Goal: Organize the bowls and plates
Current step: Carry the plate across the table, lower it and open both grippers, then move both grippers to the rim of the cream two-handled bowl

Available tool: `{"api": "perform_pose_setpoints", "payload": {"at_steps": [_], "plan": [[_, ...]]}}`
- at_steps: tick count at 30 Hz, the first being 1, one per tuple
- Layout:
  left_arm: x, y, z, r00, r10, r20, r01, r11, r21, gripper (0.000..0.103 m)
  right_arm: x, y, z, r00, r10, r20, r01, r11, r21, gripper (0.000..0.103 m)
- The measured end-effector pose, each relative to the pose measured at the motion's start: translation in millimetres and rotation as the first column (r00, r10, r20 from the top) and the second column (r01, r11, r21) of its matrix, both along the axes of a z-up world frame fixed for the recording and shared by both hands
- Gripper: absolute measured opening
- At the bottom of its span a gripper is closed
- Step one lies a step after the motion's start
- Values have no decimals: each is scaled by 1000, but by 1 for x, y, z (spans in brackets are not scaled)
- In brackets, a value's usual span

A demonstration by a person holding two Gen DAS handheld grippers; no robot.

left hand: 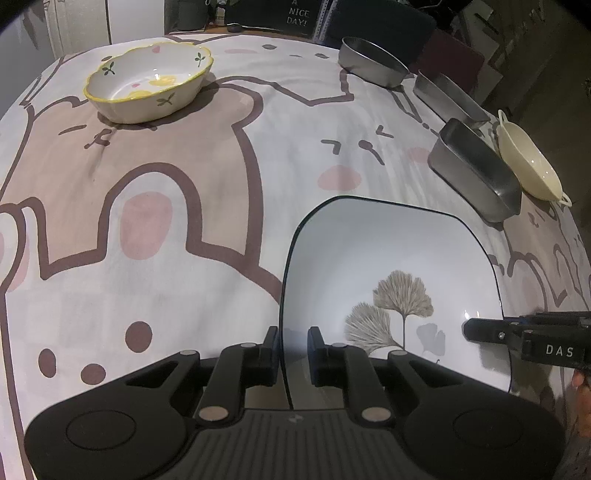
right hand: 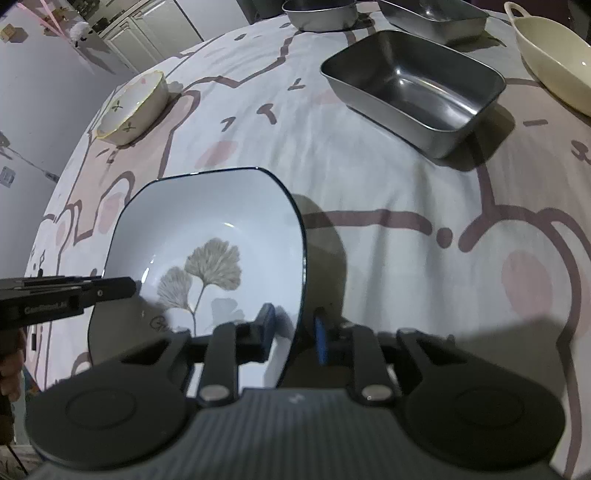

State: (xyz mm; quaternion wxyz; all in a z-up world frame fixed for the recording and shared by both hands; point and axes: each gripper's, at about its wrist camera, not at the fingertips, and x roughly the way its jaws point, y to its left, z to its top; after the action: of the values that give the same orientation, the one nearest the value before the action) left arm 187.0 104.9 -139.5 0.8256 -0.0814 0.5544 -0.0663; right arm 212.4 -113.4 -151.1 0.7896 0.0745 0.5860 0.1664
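While both tongs straddle the same plate, we see it lying right at our hands, between the two tools: its left rim runs up between the fingers of the left tongs, its right rim between those of the right tongs. The left tongs are set narrow around the rim, though we see slim gaps beside it and cannot be sure the pads press. The right tongs stand a little wider, with clear space either side of the rim, so we judge that side loose. Neither hand is nearer; each has its own edge. The plate seems to rest on the table, its right side casting a shadow on the cloth.

The coming move turns on this two-sided hold: the plate spans from one tool to the other, so we judge both must act together.

Farther out on the right stand a steel tray, then a cream dish, a second tray and a round pan. Far left sits the flowered bowl, well apart.
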Motion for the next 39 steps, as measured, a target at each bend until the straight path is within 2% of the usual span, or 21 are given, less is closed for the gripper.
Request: {"api": "perform_pose_setpoints", "payload": {"at_steps": [7,9,10,13,14,18,21,25,27,34,39], "plan": [[-3,0,-1,1000,-5,-17,5,1000,-5,20,-3,1,2,1000,5,-6,-5,1000,-6,31],[-5,-1,-1,1000,-7,-21,7,1000,-6,35,-4,0,2,1000,7,-4,-7,1000,-13,35],[-6,-2,0,1000,-11,-20,11,1000,-2,38,-4,-1,2,1000,7,-4,-7,1000,-14,40],[-10,-5,4,1000,-19,-11,19,1000,1,47,-8,-5,5,1000,17,1,-17,1000,-3,45],[-12,-6,5,1000,-18,-7,18,1000,2,53,-10,-7,7,1000,22,4,-22,1000,-4,47],[-17,-10,14,999,-27,22,27,1000,7,81,-19,-12,18,999,28,42,-28,1000,-14,66],[-21,-14,24,998,-28,51,28,1000,6,94,-26,-19,28,997,25,69,-25,1000,-9,82],[-25,-22,42,994,-49,101,49,999,7,99,-36,-32,46,991,9,130,-9,1000,-2,103],[-26,-28,52,990,-61,128,59,998,22,102,-40,-40,55,987,-1,158,0,1000,3,103],[-22,-56,85,968,-94,235,86,995,42,103,-51,-76,91,963,-60,264,59,998,11,103],[-9,-81,105,950,-100,297,96,995,27,103,-49,-113,111,929,-138,343,142,990,11,103]]}}
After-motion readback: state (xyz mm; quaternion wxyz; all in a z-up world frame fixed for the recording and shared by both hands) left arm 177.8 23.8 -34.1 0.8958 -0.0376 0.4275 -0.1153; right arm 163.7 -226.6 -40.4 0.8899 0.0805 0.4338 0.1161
